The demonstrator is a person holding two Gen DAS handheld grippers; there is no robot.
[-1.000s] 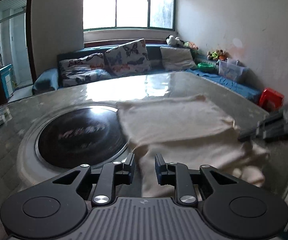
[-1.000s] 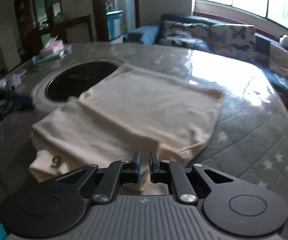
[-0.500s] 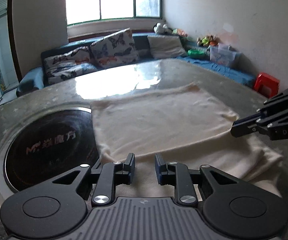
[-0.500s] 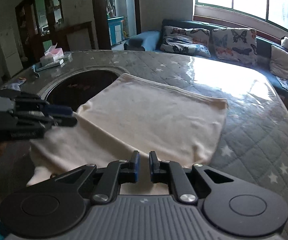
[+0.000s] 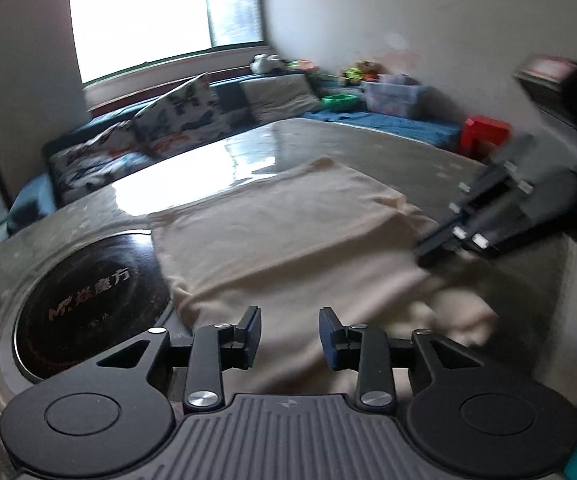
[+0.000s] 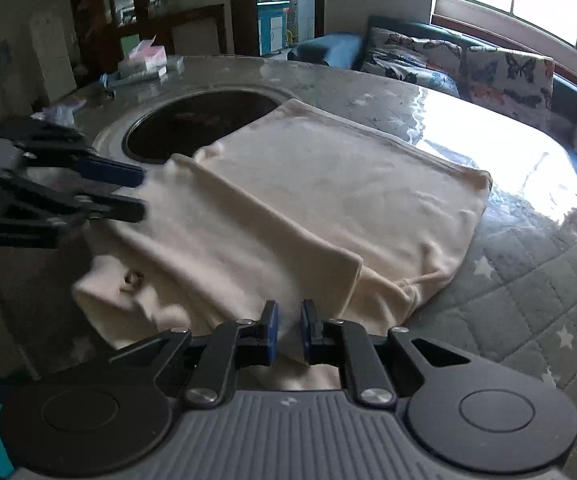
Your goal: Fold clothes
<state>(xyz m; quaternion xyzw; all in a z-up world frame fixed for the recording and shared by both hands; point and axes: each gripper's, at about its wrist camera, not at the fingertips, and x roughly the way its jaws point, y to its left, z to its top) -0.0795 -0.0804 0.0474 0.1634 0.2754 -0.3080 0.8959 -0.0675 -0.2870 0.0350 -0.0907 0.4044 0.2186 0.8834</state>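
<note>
A cream garment (image 5: 288, 232) lies partly folded on the table, with its near part doubled over; it also shows in the right wrist view (image 6: 320, 200). My left gripper (image 5: 288, 334) is open just above the garment's near left edge, holding nothing; it shows at the left of the right wrist view (image 6: 136, 194). My right gripper (image 6: 287, 330) has its jaws a small gap apart over the garment's near right edge, and no cloth shows between them. It appears blurred at the right of the left wrist view (image 5: 440, 246).
A round black induction plate (image 5: 88, 296) is set in the table beside the garment, partly under it. The grey quilted table cover (image 6: 528, 320) runs to the right. A tissue box (image 6: 146, 56) sits at the far edge. A sofa with cushions (image 5: 176, 120) stands beyond.
My left gripper's jaws have opened wider. The right gripper has moved in closer to the garment's near right edge. Both views have shifted and blurred with motion.
</note>
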